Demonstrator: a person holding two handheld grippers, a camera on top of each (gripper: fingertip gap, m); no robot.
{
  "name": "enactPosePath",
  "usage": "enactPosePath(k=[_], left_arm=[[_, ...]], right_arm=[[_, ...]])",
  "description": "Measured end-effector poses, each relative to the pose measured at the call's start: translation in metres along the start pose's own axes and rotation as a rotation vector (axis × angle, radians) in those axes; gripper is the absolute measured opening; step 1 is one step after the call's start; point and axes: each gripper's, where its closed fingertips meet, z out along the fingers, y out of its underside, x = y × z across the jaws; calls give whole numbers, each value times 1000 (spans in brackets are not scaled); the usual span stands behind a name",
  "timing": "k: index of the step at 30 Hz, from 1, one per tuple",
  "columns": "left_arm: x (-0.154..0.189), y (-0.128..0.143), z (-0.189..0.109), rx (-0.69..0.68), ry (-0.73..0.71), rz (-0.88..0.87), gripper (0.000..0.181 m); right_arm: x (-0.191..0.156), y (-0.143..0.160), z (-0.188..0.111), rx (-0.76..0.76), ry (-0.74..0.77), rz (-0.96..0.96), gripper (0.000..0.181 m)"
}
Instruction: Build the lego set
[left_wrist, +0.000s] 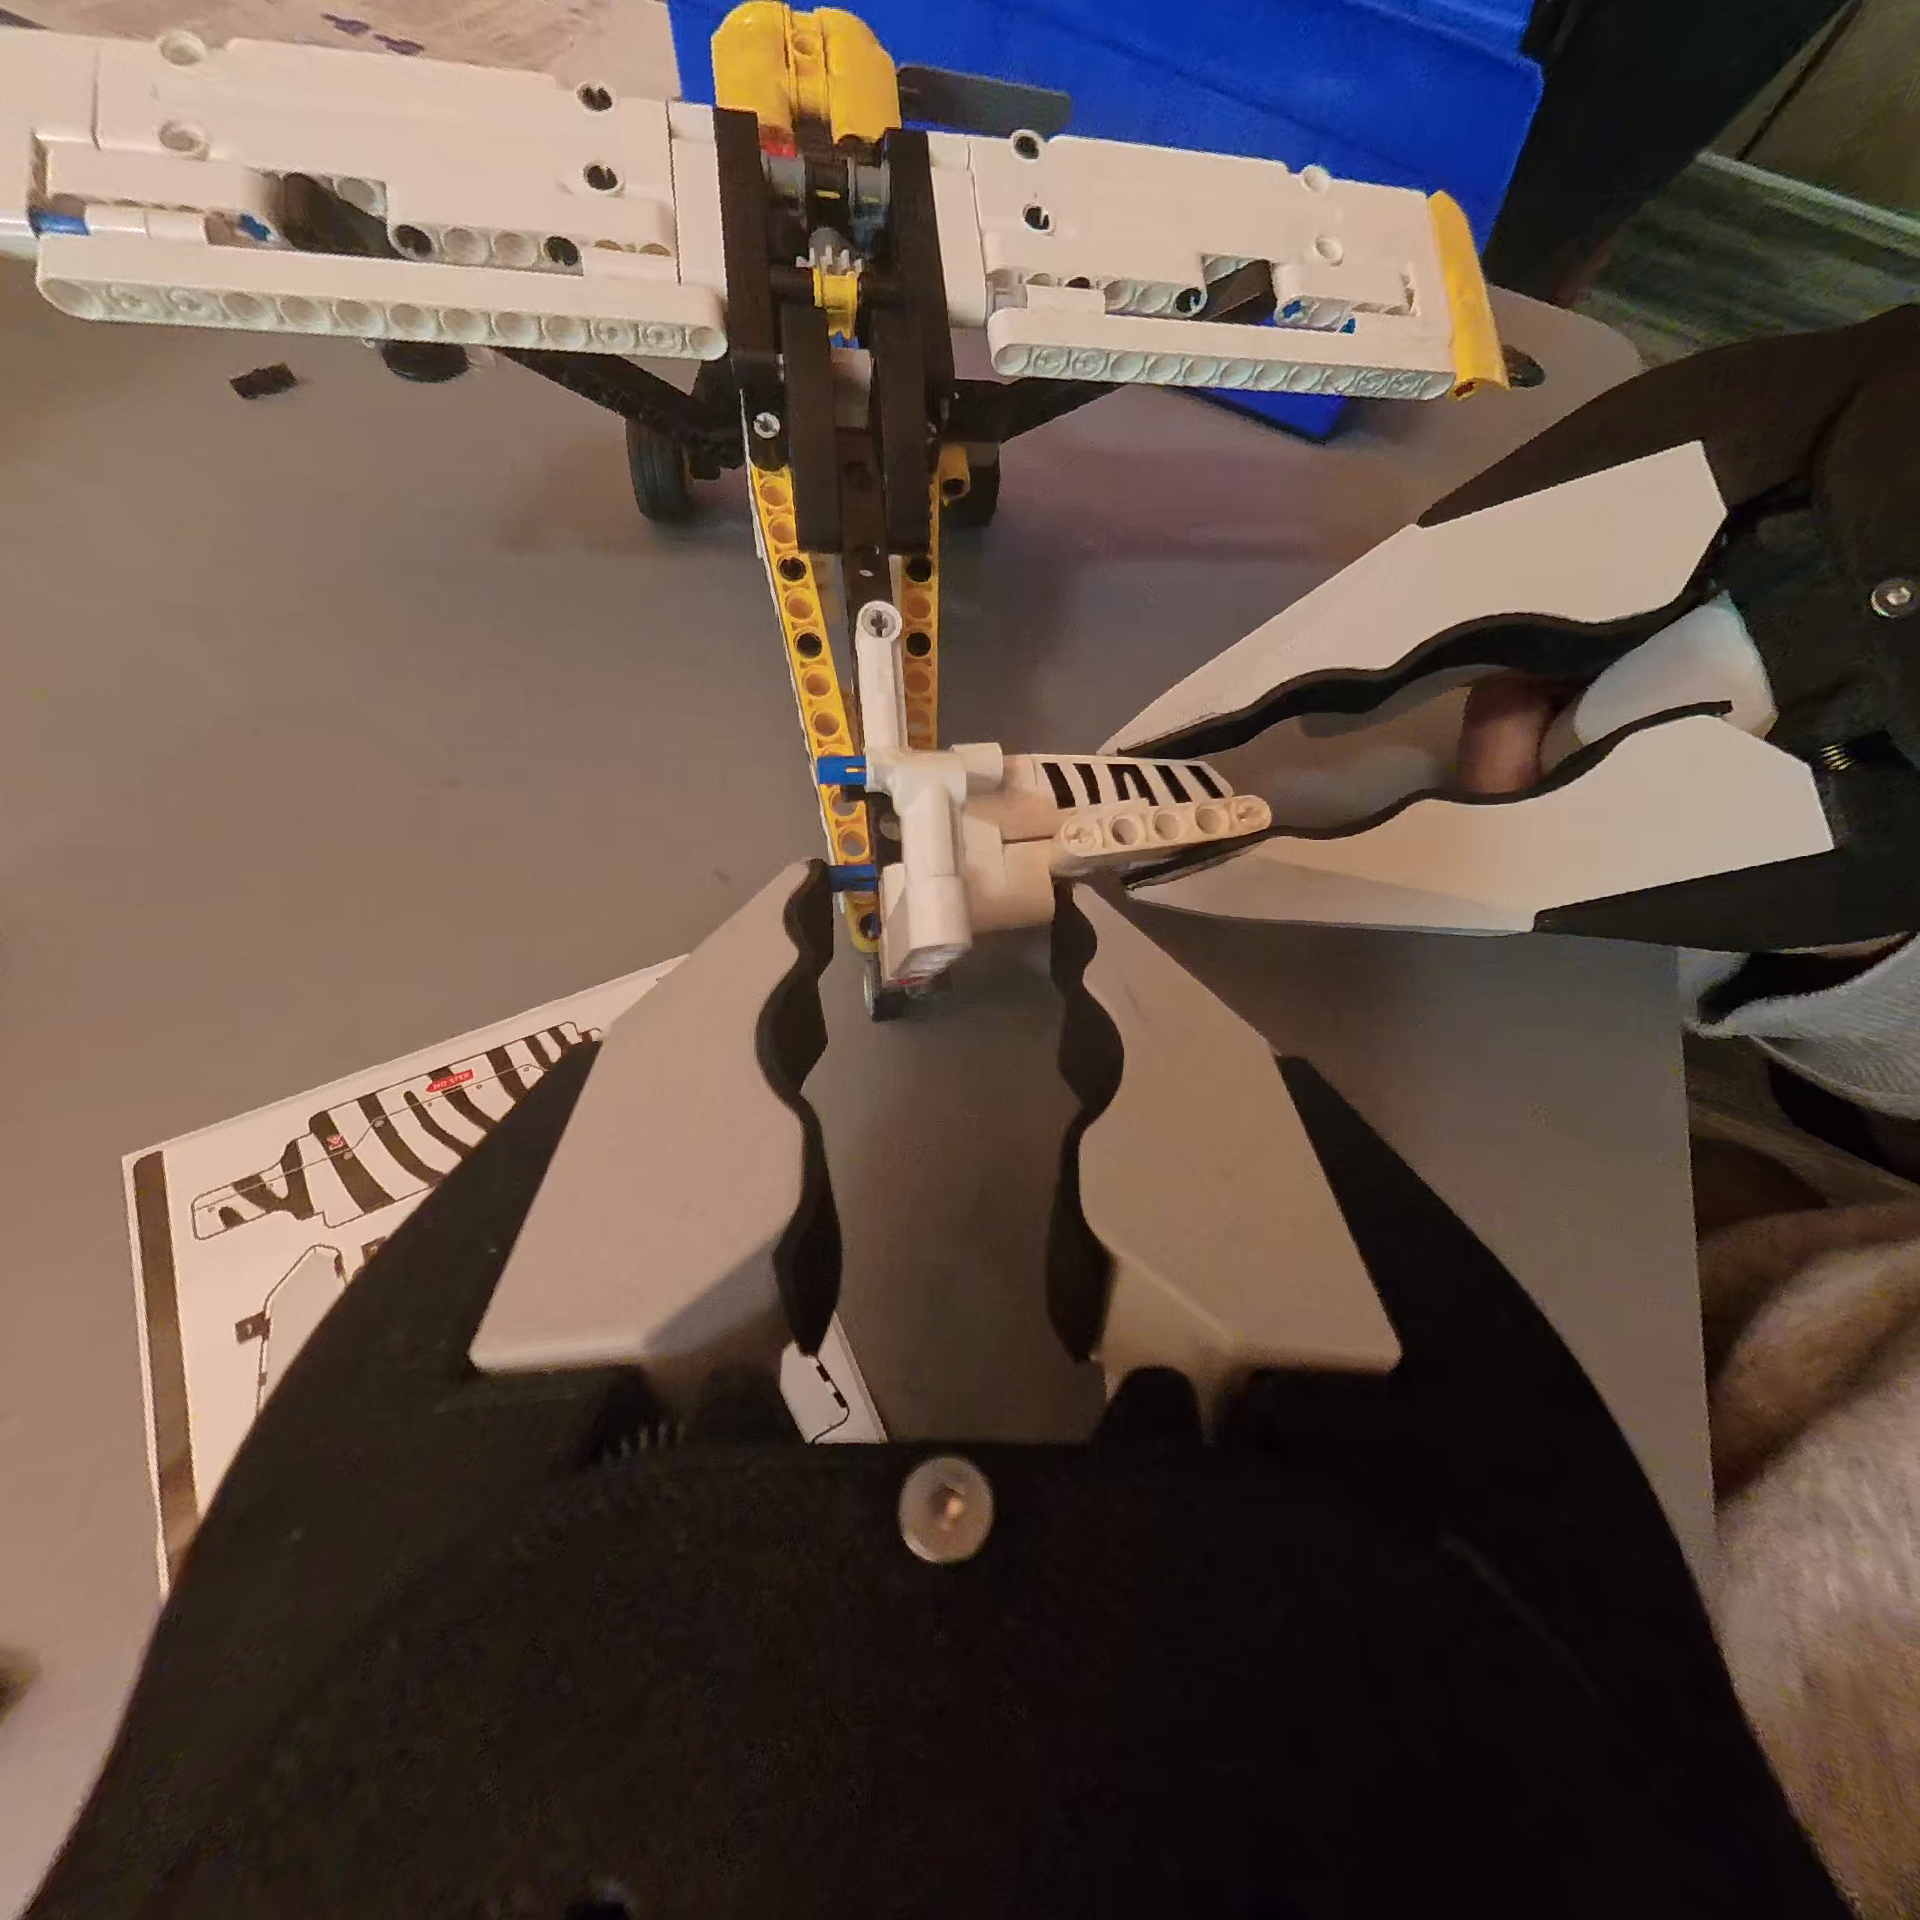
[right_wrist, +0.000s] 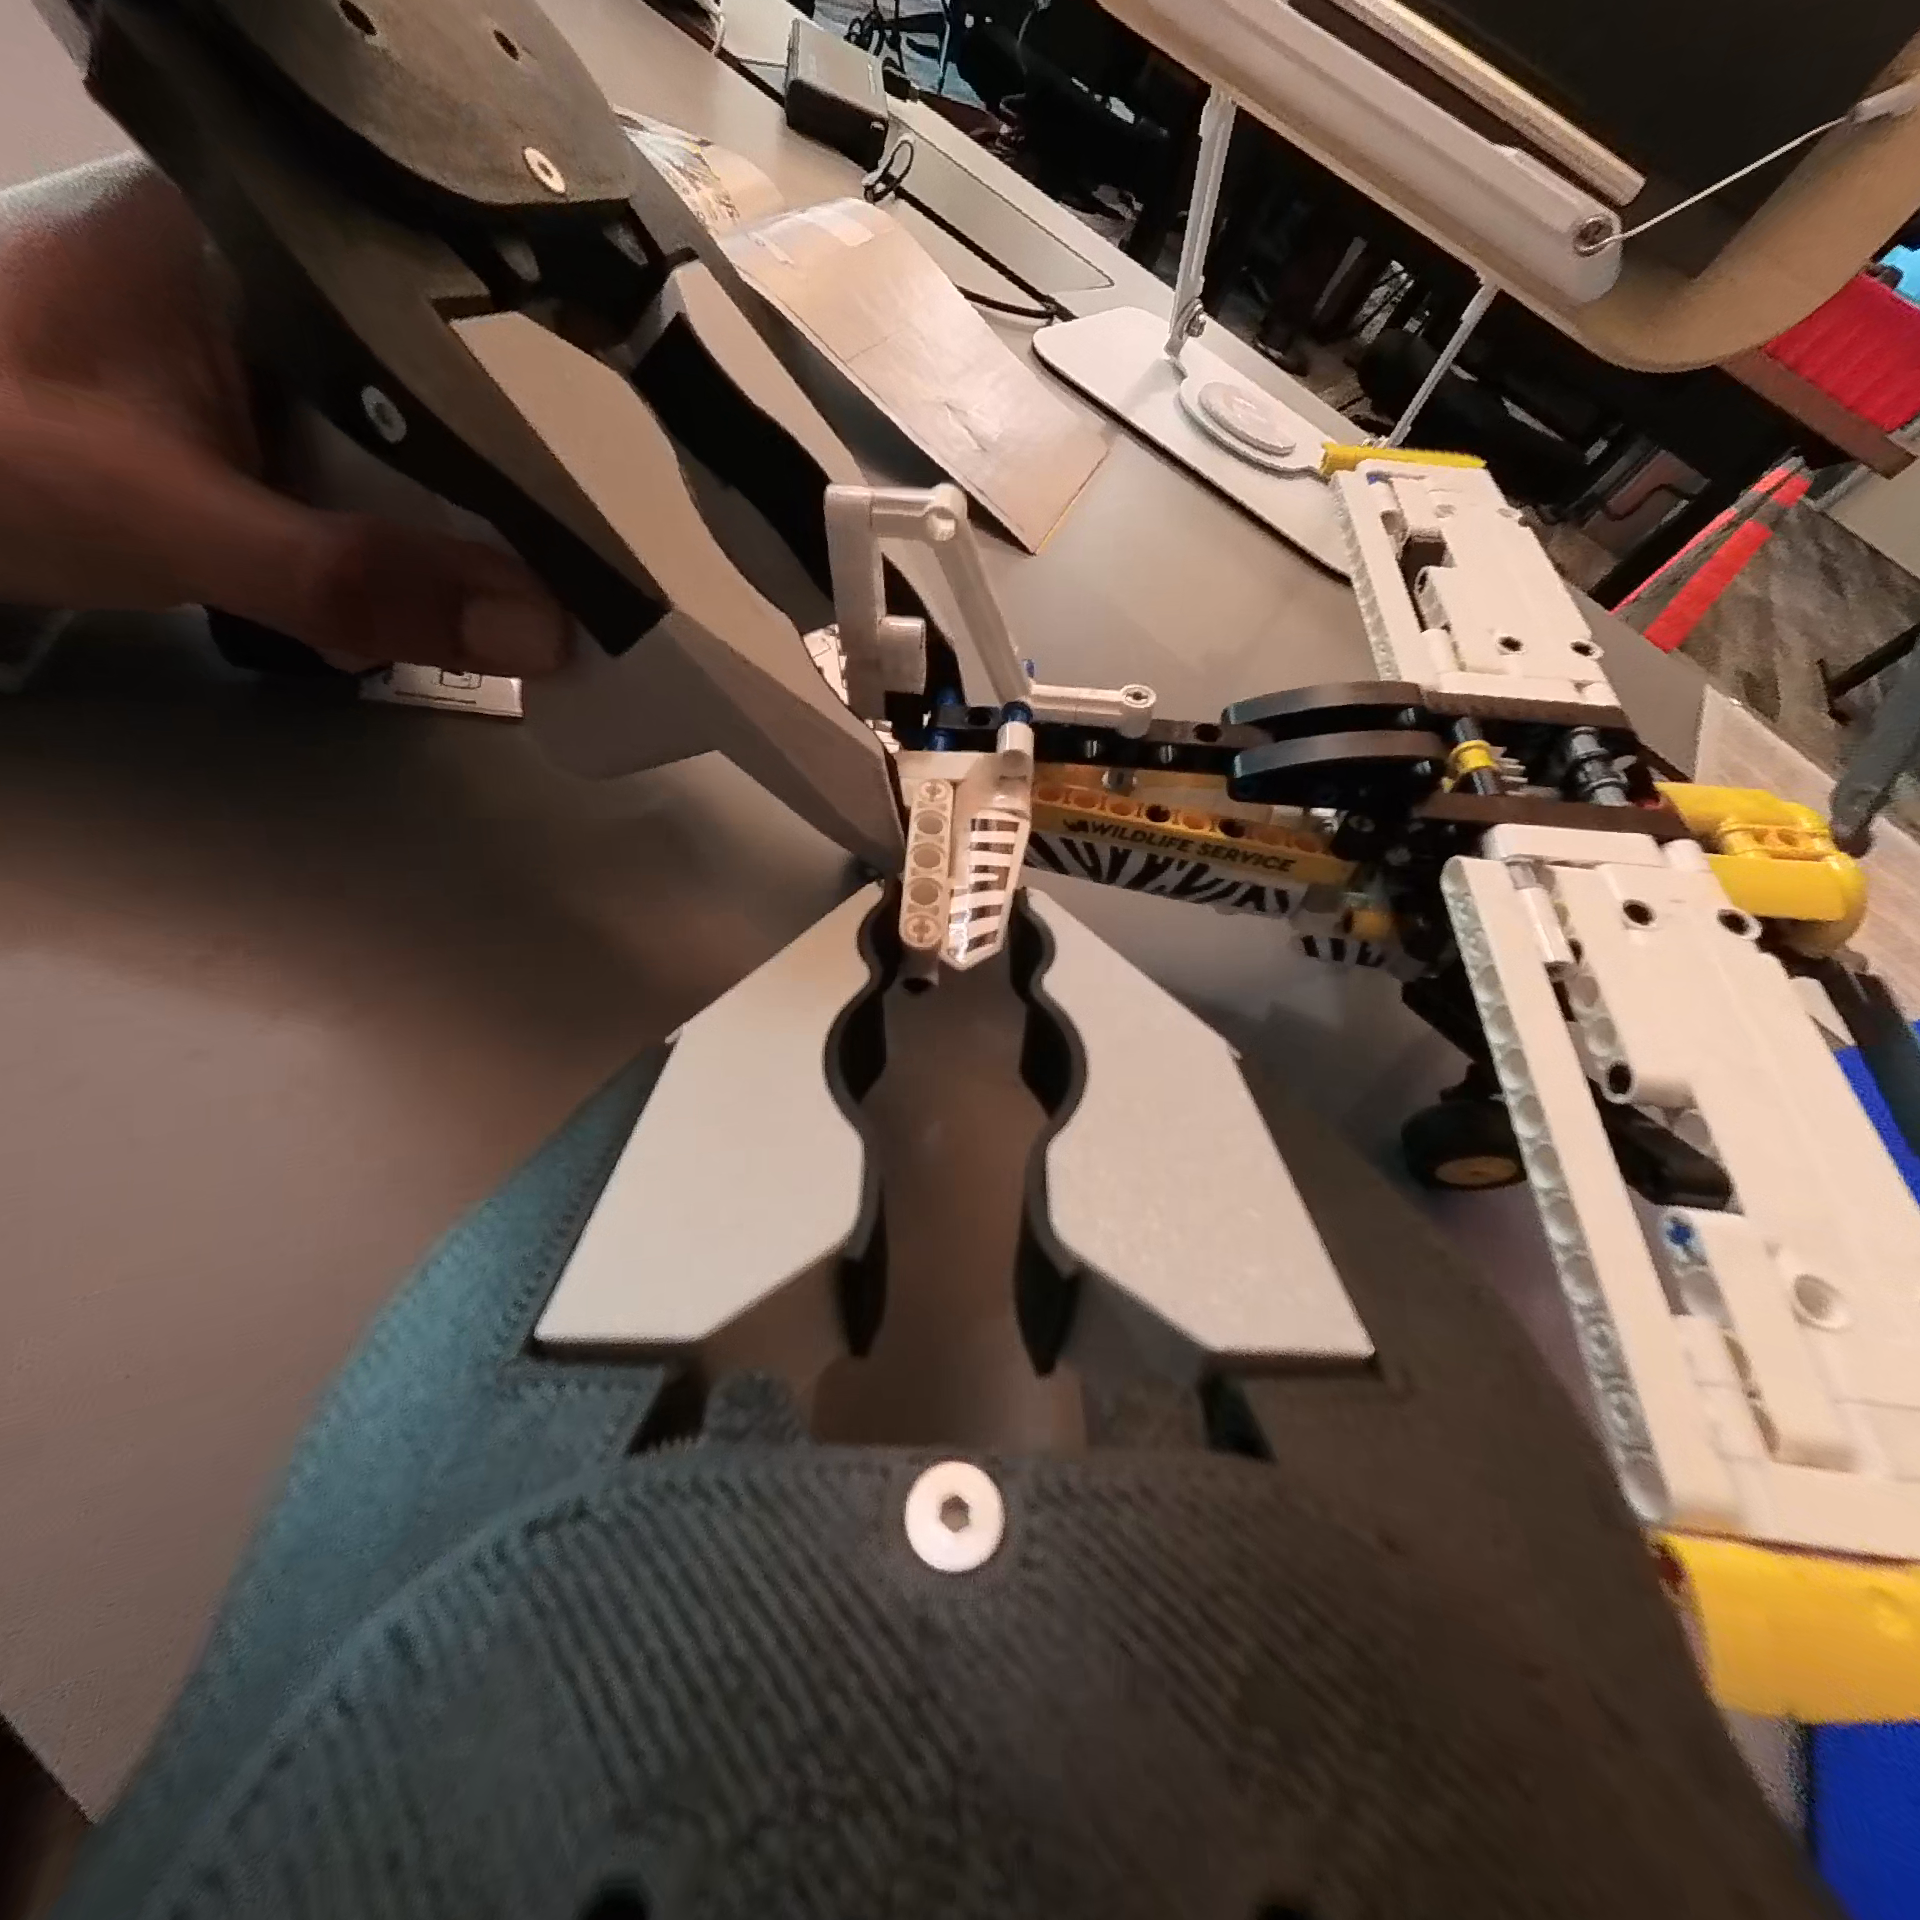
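A white, yellow and black Lego plane (left_wrist: 821, 312) stands on the grey table, tail toward me; it also shows in the right wrist view (right_wrist: 1195, 821). My left gripper (left_wrist: 940, 894) is closed around the tail end, one finger against the yellow beam, the other against the white tail parts. My right gripper (left_wrist: 1127, 816) comes in from the right and is shut on a white zebra-striped tail fin piece (left_wrist: 1122, 784) that sits against the tail. In the right wrist view the fin (right_wrist: 966, 862) sits between my right gripper's tips (right_wrist: 954, 914), with a left finger (right_wrist: 790, 707) just beside it.
A zebra-striped printed sheet (left_wrist: 343, 1164) lies under my left gripper. A blue bin (left_wrist: 1143, 125) stands behind the plane and a small black piece (left_wrist: 260, 379) lies at the left. The table edge (left_wrist: 1673, 1143) runs close on the right. A monitor stand base (right_wrist: 1195, 384) and cardboard (right_wrist: 935, 343) lie beyond.
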Motion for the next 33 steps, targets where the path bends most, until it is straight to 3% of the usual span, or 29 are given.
enactPosePath(k=[10, 33], left_arm=[[1, 0, -3, 6, -35, 78, 41], [1, 1, 1, -13, -43, 50, 41]], right_arm=[[-3, -2, -3, 10, 2, -38, 20], [-2, -1, -3, 2, -32, 6, 20]])
